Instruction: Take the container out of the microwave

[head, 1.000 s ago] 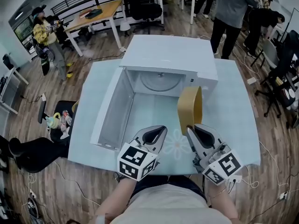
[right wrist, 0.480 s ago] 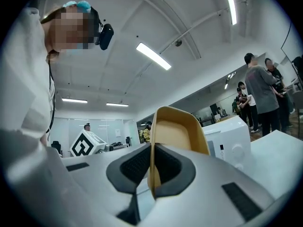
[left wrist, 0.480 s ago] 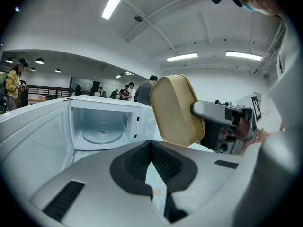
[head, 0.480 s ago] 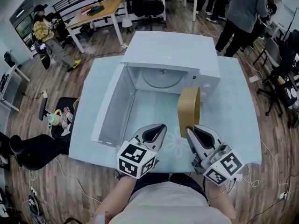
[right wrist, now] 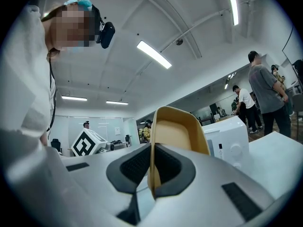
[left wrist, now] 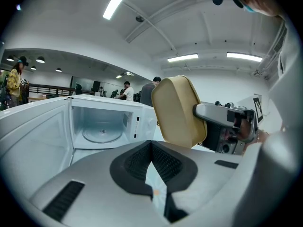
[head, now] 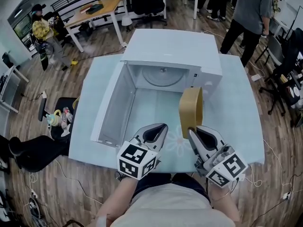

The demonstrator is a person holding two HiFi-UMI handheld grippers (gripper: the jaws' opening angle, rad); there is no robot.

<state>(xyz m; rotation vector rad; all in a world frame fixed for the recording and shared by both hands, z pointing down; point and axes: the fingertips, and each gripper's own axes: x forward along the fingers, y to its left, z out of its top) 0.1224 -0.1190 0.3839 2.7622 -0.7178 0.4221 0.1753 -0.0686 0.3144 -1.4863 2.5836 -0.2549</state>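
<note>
1. The white microwave point(left wrist: 143, 122) is open, and the glass turntable point(left wrist: 102, 135) lies inside its cavity.
2. The door point(left wrist: 33, 131) is swung out at the left of the microwave.
3. Just to the right of the microwave and nearer to the camera, the tan container point(left wrist: 177, 110) stands on its edge in the air, its outer side to the camera. The right gripper point(left wrist: 201, 112) clamps its right rim.
4. In front of the microwave, the left gripper point(left wrist: 151, 148) has its dark pads point(left wrist: 135, 164) closed on each other.
5. Behind the microwave, some people point(left wrist: 125, 91) stand.
</note>
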